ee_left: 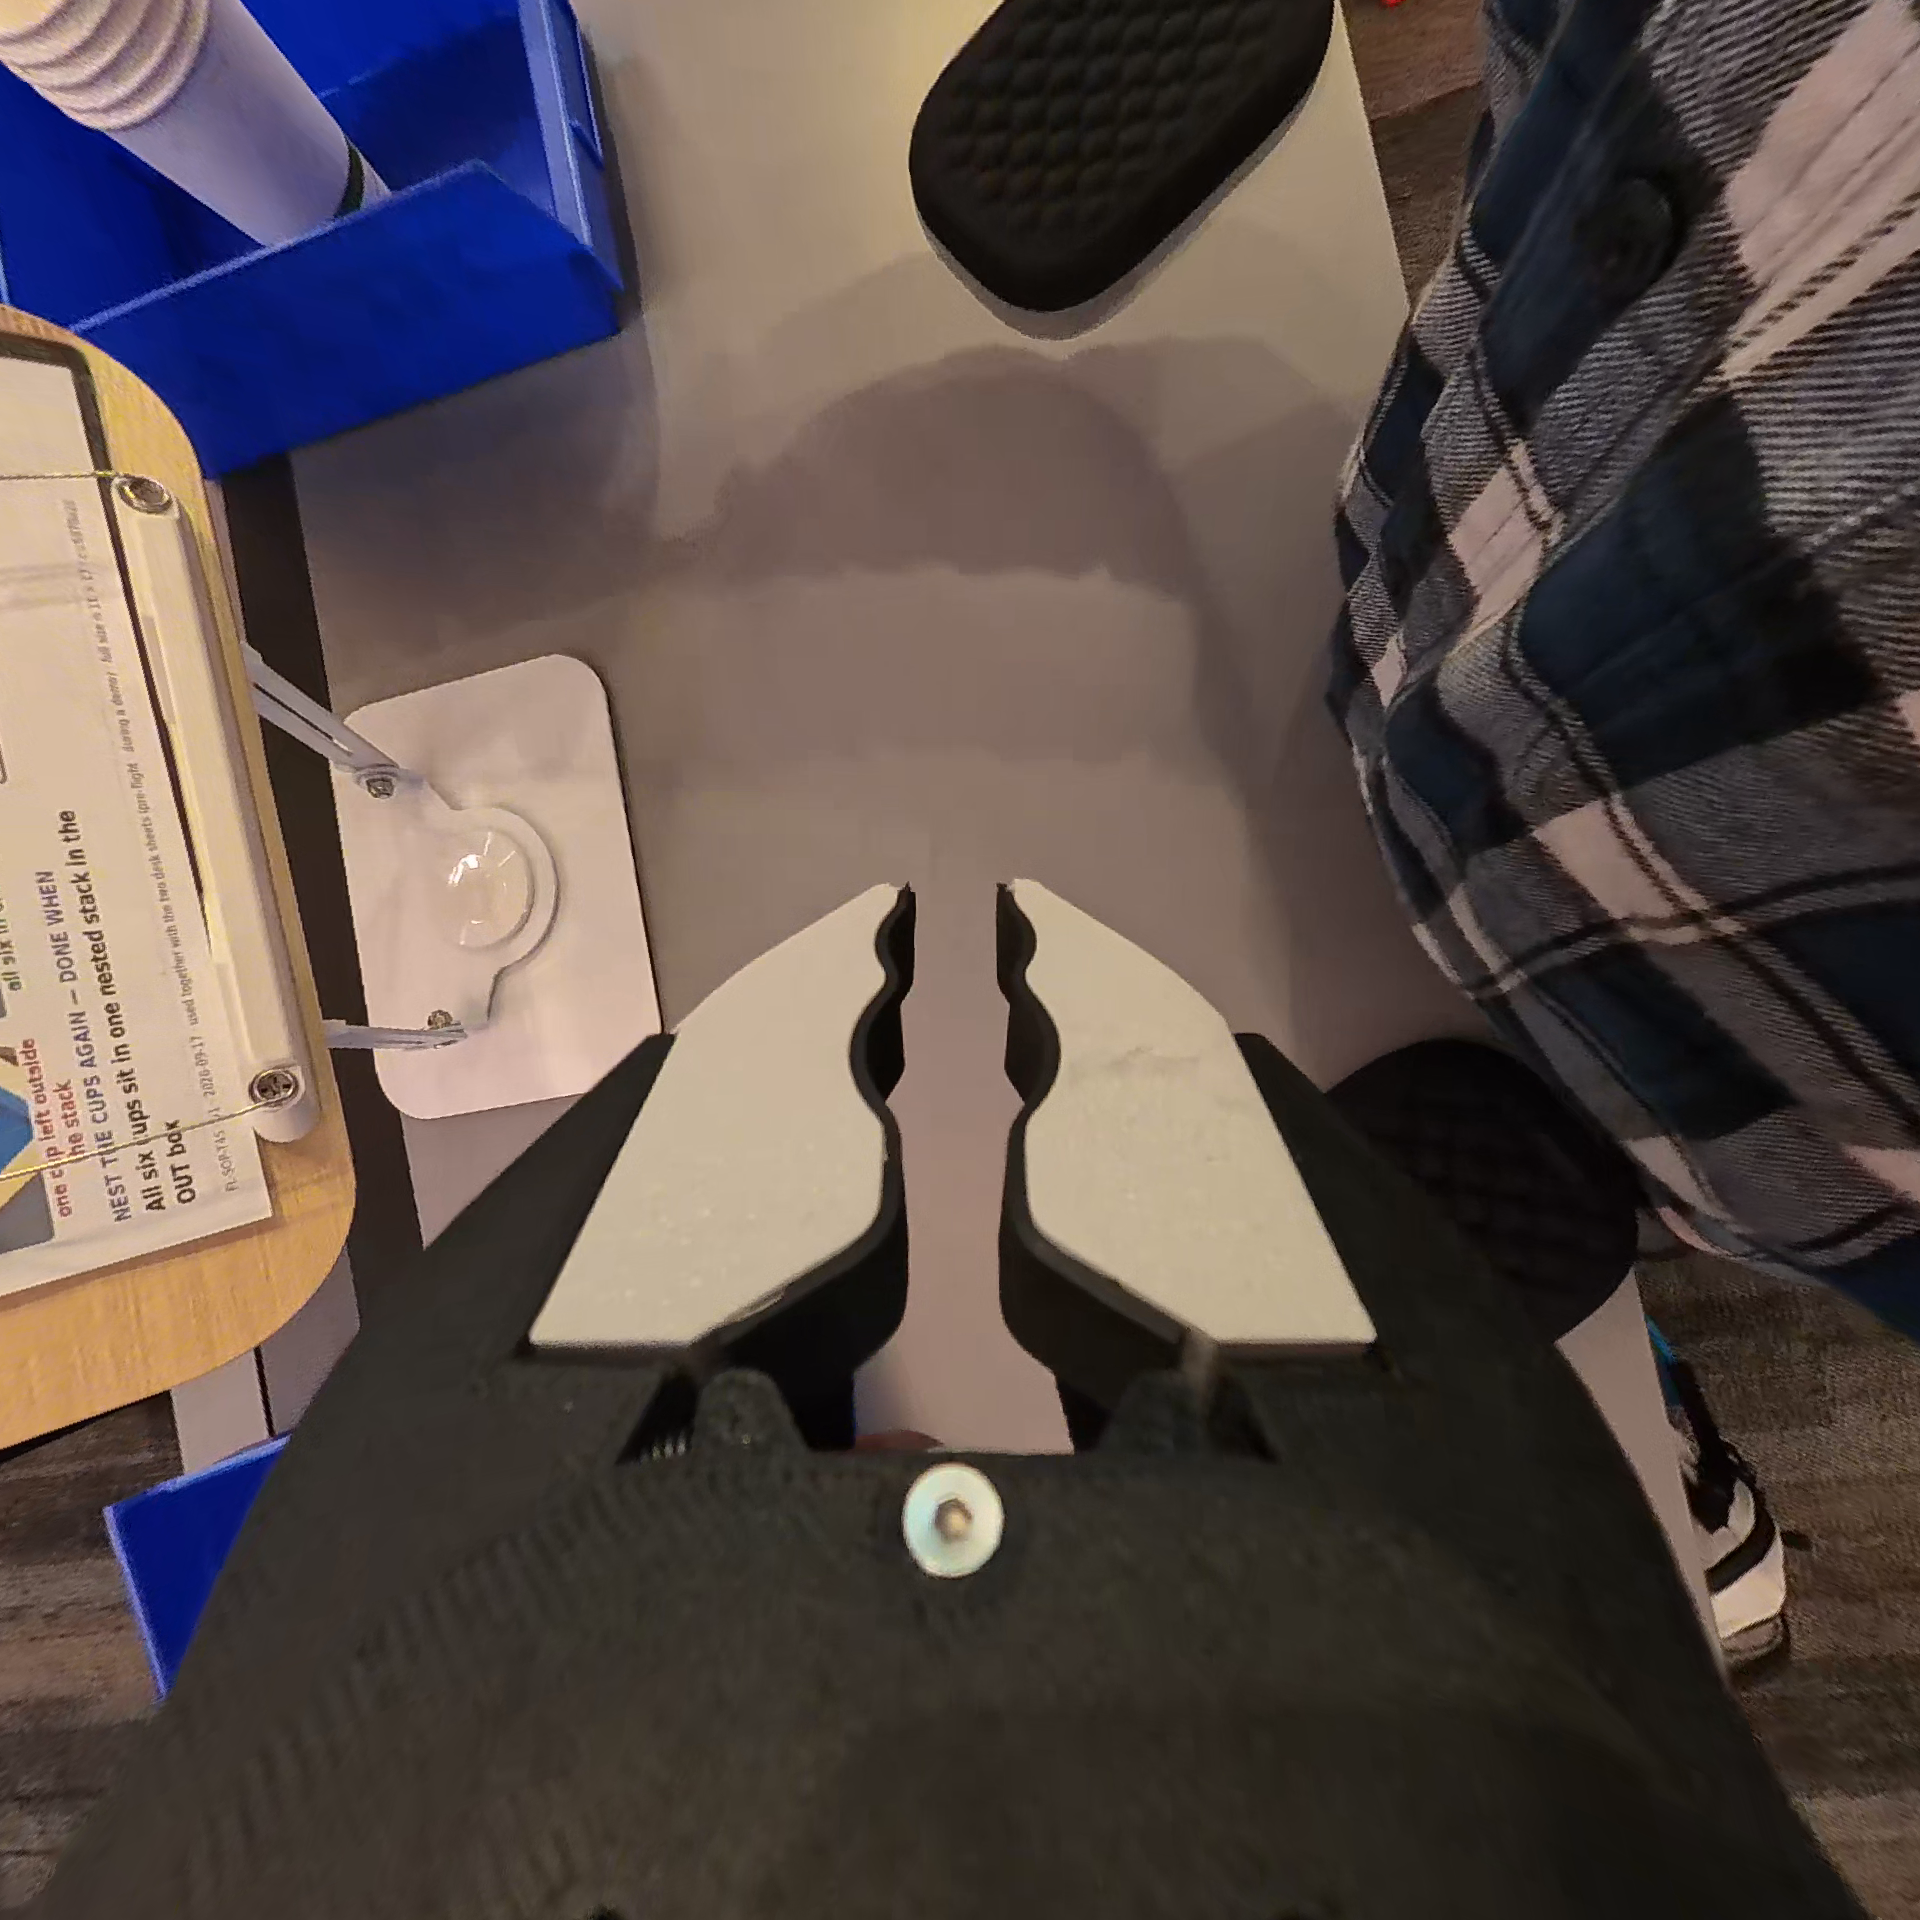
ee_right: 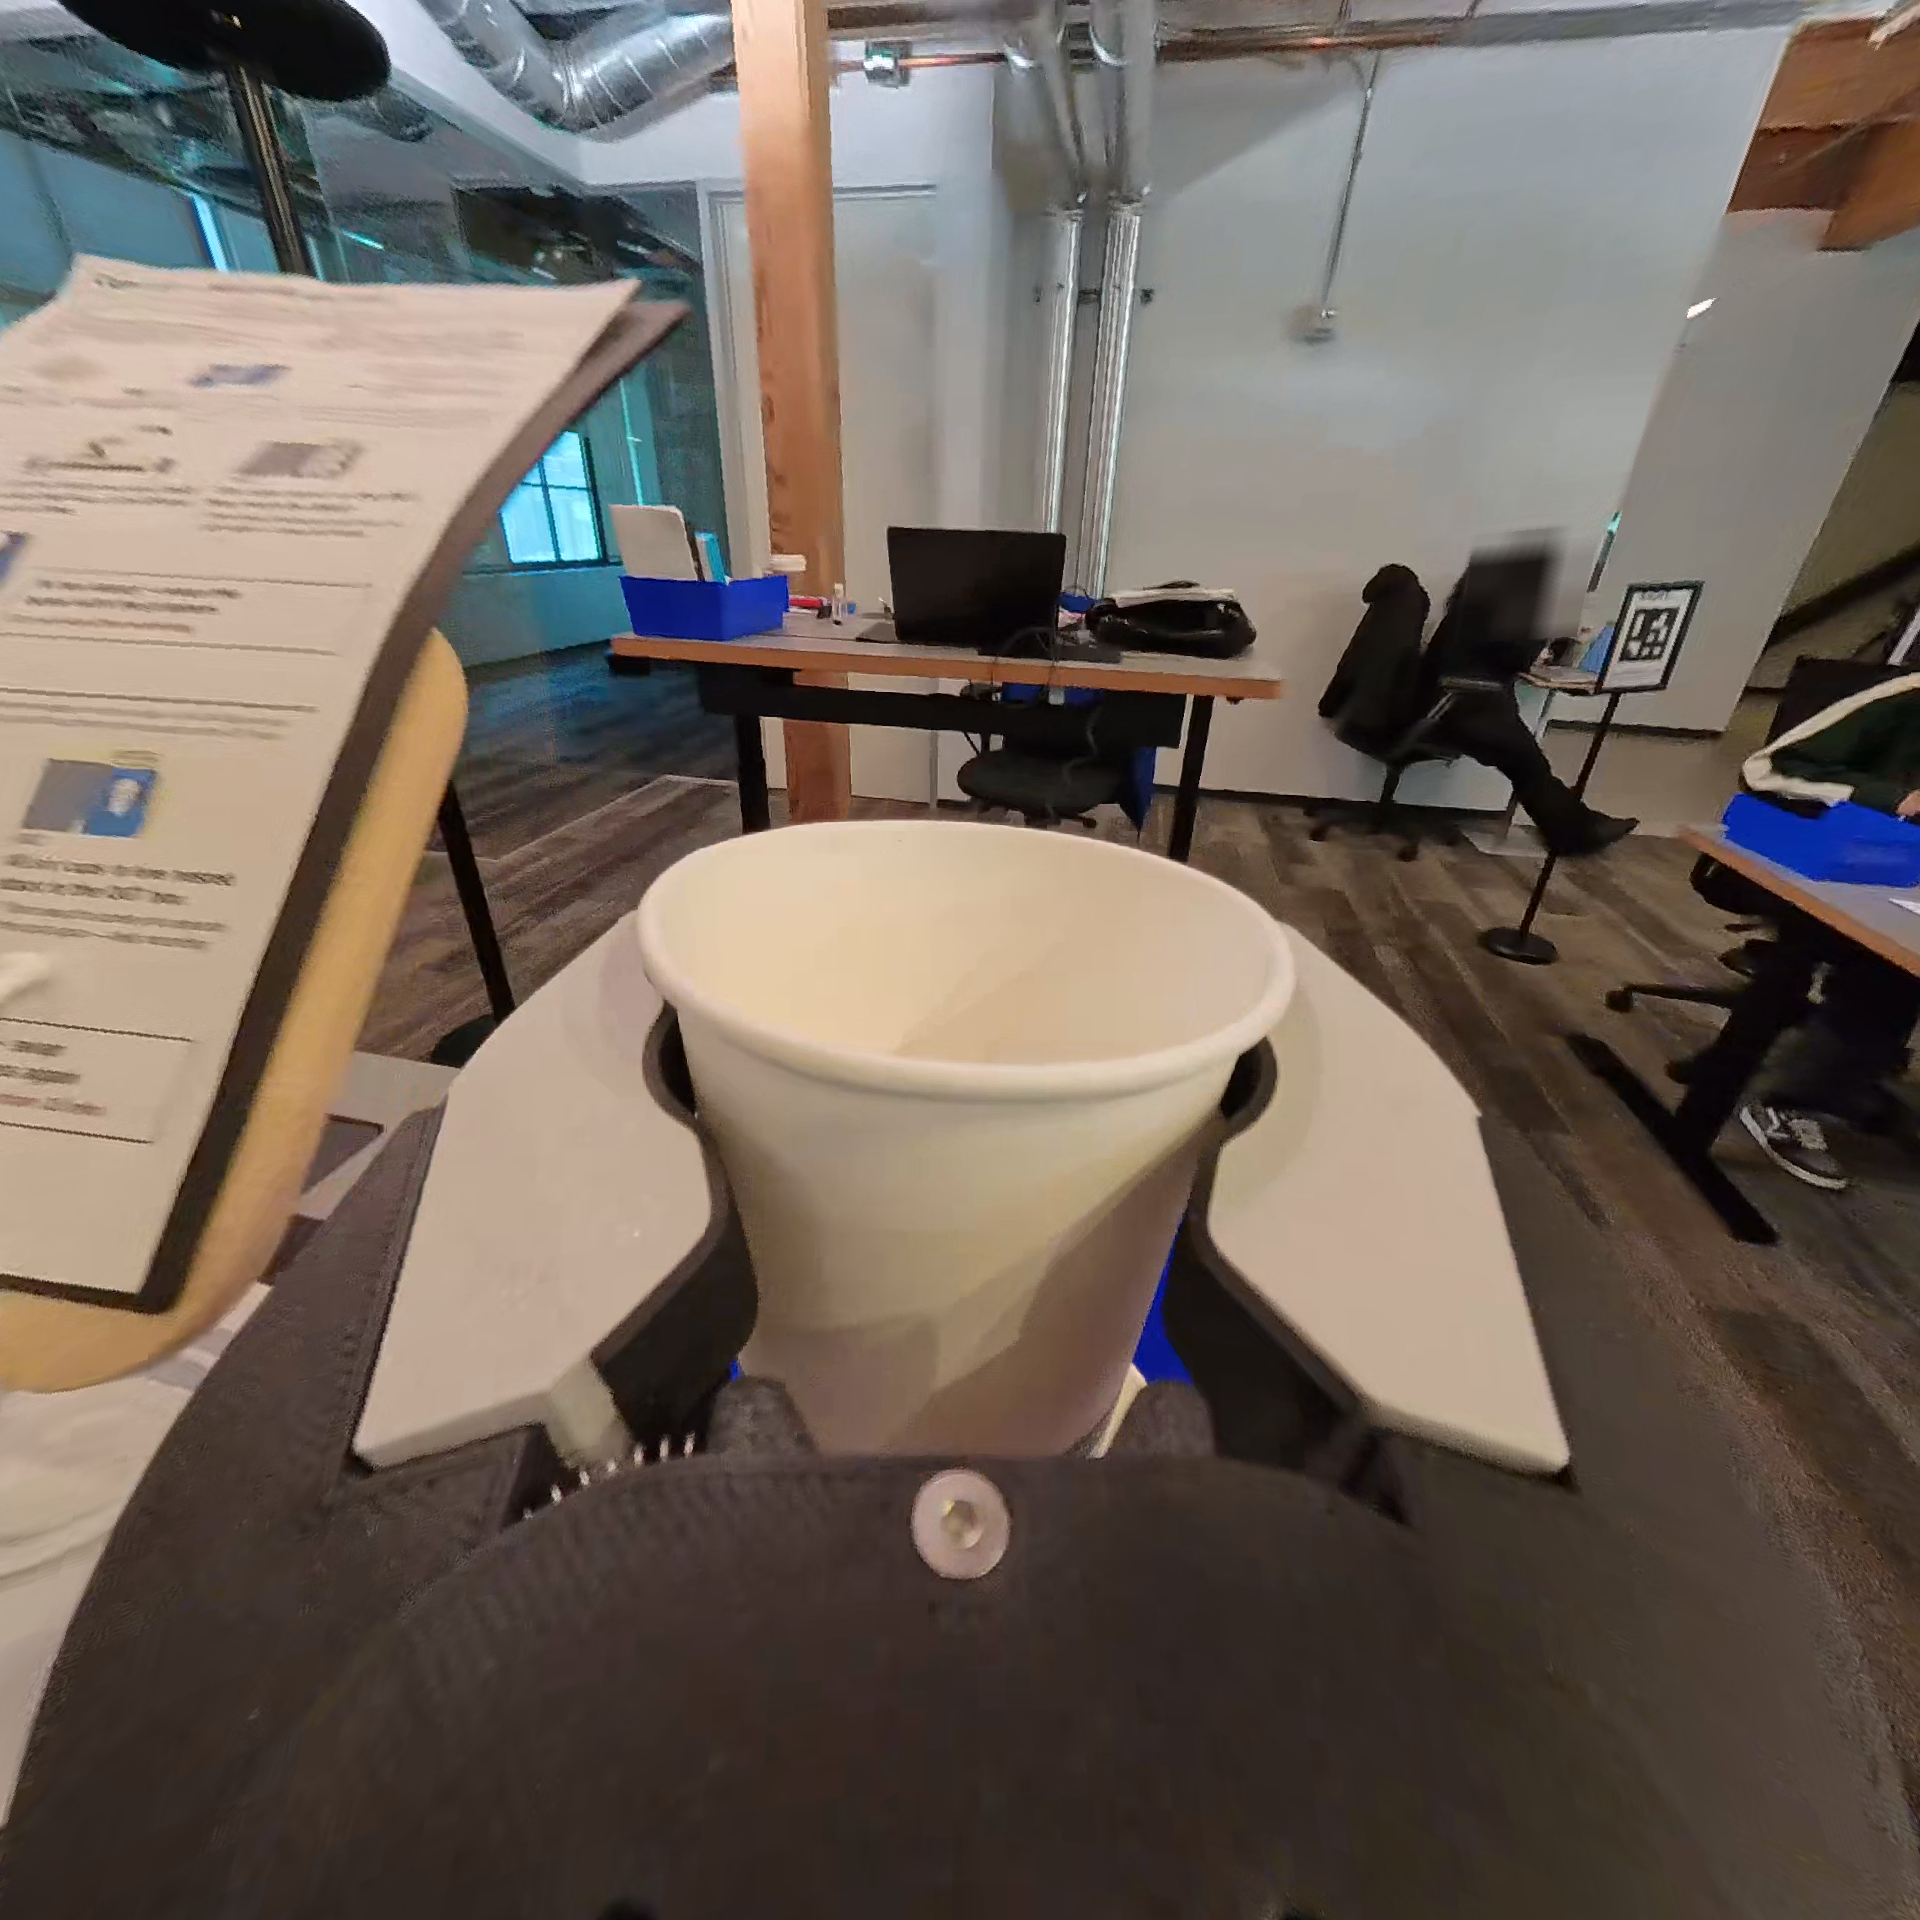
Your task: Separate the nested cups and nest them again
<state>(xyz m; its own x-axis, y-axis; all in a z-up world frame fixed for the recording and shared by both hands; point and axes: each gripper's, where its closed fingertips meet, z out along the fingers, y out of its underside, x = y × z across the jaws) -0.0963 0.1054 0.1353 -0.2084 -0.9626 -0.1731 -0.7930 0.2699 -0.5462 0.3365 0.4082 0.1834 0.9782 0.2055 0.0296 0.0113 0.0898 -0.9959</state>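
In the right wrist view my right gripper (ee_right: 961, 1049) is shut on a white paper cup (ee_right: 966, 1164). The cup stands upright with its mouth up, and both fingers (ee_right: 561, 1143) press on its wall below the rim. It is held up in the air. In the left wrist view my left gripper (ee_left: 954, 904) points down at the bare grey table (ee_left: 935, 623). Its jaws stand a little apart with nothing between them. A stack of nested white cups (ee_left: 156, 114) lies in a blue bin (ee_left: 416, 291) at the top left.
A wooden board with an instruction sheet (ee_left: 104, 831) stands at the left on a white base plate (ee_left: 499, 883); it also shows in the right wrist view (ee_right: 208, 727). Two black pads (ee_left: 1112, 145) (ee_left: 1486, 1174) lie on the table. A person in a plaid shirt (ee_left: 1662, 623) stands at the right. The gap from one gripper's tips to the other's is roughly 55 centimeters.
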